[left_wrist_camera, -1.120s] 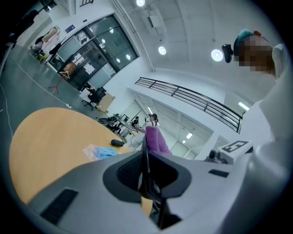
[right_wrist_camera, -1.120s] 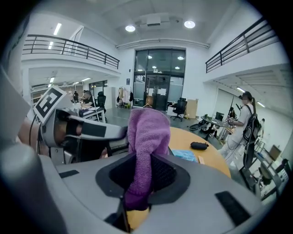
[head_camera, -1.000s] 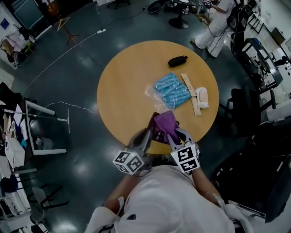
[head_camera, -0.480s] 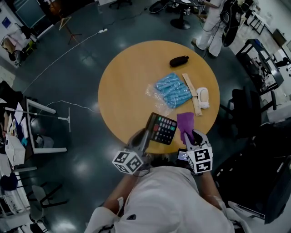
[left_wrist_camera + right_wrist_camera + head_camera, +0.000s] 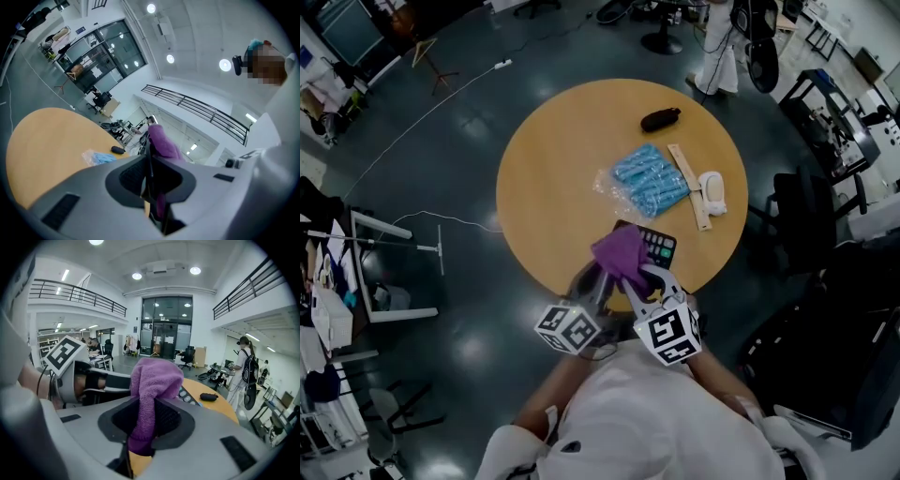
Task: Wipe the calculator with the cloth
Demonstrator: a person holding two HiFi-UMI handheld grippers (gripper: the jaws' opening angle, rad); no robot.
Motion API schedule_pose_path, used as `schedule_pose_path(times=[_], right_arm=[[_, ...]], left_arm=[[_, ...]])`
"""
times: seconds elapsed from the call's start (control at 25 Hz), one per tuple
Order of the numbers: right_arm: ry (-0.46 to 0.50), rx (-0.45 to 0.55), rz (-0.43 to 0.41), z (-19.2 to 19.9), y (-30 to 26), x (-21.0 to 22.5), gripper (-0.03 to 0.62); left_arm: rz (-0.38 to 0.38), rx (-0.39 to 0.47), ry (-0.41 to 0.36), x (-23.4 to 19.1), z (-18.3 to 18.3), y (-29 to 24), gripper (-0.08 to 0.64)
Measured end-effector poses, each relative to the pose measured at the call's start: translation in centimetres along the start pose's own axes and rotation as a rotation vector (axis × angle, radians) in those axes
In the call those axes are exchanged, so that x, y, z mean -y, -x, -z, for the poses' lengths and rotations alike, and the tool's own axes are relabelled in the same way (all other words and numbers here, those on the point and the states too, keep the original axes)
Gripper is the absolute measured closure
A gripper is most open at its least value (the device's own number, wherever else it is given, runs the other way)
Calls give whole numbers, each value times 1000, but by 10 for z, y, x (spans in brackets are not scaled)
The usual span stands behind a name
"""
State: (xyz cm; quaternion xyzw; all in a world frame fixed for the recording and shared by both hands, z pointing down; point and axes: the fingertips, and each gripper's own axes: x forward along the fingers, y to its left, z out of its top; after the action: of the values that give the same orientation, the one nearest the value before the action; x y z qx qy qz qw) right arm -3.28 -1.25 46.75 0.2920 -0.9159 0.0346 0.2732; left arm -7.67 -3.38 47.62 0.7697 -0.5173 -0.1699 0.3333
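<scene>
Count: 2 claws, 1 calculator, 1 cloth, 1 table, plus 4 loose items further out.

Nearest, both claws sat side by side just in front of the person's chest, marker cubes almost touching.
- Left claw (image 5: 151, 174): pointed about level toward the table, jaws pinched on the near edge of the calculator (image 5: 659, 247), which showed edge-on between them in the left gripper view.
- Right claw (image 5: 149, 423): tipped nose-down, jaws clamped on the purple cloth (image 5: 622, 253). The cloth bunched up above the jaws and a tail hung below them.

Calculator was over the near rim of the round table (image 5: 544, 187). Couldn't tell whether it touched the wood. Cloth lay over its left part and only the right key rows showed past it.

Mid-table, one each:
- Blue packet in clear wrap (image 5: 650, 180).
- Wooden ruler (image 5: 688, 186), just right of the packet.
- White mouse-like object (image 5: 712, 192), against the ruler's right side.

Far side: 1 black pouch (image 5: 660, 119), well apart from the rest.

Beyond the table, 1 person (image 5: 719, 56) stood on the floor.
</scene>
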Motion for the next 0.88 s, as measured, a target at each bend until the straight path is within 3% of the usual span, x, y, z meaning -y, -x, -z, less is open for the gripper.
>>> schedule_pose_path(times=[0.32,0.56,0.72,0.88], right_arm=[[-105,-98,79,60,14,30,508],[-180,-161,168,102,30,67,508],[-221,-52,186,68,47,86,508],[-183,75,111,7,41,73,508]], left_arm=[[-32,11,37,-15,0,16,514],[-35,12,-87,-19,-11,24,515],[-16,-29,-121,-19,-4,21,515],[51,-85,-138,-12,9,10,515]])
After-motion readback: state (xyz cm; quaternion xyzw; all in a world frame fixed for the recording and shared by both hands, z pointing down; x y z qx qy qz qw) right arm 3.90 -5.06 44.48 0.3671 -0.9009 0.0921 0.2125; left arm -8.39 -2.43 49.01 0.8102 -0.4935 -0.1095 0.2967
